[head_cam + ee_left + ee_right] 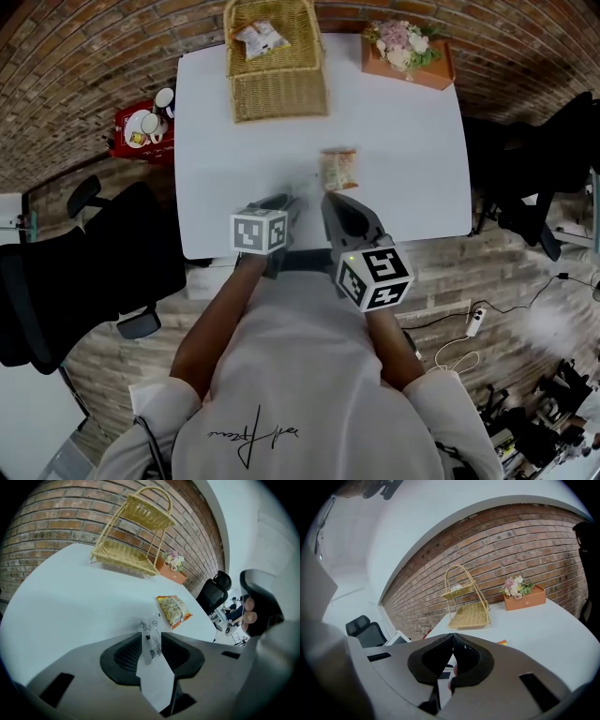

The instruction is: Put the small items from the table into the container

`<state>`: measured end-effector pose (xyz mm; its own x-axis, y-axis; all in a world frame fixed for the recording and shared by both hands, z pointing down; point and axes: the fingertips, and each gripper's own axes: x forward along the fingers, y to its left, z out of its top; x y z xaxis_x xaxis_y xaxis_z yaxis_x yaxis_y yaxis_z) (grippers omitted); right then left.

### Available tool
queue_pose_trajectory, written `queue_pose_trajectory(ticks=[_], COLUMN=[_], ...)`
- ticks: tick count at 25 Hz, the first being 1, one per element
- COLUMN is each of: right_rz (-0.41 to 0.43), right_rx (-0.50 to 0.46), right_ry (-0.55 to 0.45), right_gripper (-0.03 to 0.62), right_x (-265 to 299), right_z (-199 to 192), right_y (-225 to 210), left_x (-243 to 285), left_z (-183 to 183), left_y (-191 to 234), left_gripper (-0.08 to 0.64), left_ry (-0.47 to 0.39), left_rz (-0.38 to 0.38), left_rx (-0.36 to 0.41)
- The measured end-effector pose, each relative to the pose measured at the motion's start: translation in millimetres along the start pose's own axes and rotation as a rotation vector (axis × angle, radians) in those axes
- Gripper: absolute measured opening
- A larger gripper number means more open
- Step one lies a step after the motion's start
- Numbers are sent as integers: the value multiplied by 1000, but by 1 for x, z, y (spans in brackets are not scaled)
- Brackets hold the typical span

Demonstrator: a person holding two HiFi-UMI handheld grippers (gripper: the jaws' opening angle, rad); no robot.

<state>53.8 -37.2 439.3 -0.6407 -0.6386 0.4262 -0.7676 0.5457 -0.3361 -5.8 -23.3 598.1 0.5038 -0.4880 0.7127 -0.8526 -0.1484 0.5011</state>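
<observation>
The white flat tabletop (394,141) is looking smooth and matt. The pale yellow two-tier wicker basket (277,80) is showing a rough weave. The orange plastic snack packet (174,610) is gleaming glossily; the small clear plastic sachet (150,637) is looking wrinkled.

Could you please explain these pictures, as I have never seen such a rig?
A person holds a two-jaw gripper in each hand. The head view looks down from the person's head; each gripper view looks along one gripper's jaws. On the white table stand a two-tier wicker basket holding a packet and an orange box of flowers; an orange-yellow snack packet lies nearer. The left gripper's jaws are apart around a small clear printed sachet on the table. The right gripper is shut and empty.
</observation>
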Motion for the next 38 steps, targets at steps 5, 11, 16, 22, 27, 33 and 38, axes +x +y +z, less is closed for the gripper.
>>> queue_pose_trajectory(ticks=[5, 11, 16, 22, 27, 33, 38], right_rz=[-15, -18, -20, -15, -10, -4, 1], right_rx=[10, 13, 7, -2, -9, -14, -23], right_ry=[6, 7, 14, 10, 5, -1, -7], right_gripper=[20, 20, 20, 20, 20, 20, 20], right_x=[-1, 0, 0, 0, -1, -2, -2], right_z=[-1, -2, -4, -3, -3, -2, 0], right_y=[-6, -8, -8, -6, -4, -2, 1], left_x=[8, 12, 12, 9, 3, -5, -12], left_z=[-3, -6, -7, -10, -8, -5, -2], left_y=[2, 7, 9, 9, 8, 7, 5], left_gripper=[114, 106, 63, 52, 38, 29, 26], left_ry=[28, 45, 49, 49, 30, 7, -13], left_rz=[8, 26, 5, -26, -45, -49, -58], left_rx=[2, -5, -59, -77, -82, -62, -57])
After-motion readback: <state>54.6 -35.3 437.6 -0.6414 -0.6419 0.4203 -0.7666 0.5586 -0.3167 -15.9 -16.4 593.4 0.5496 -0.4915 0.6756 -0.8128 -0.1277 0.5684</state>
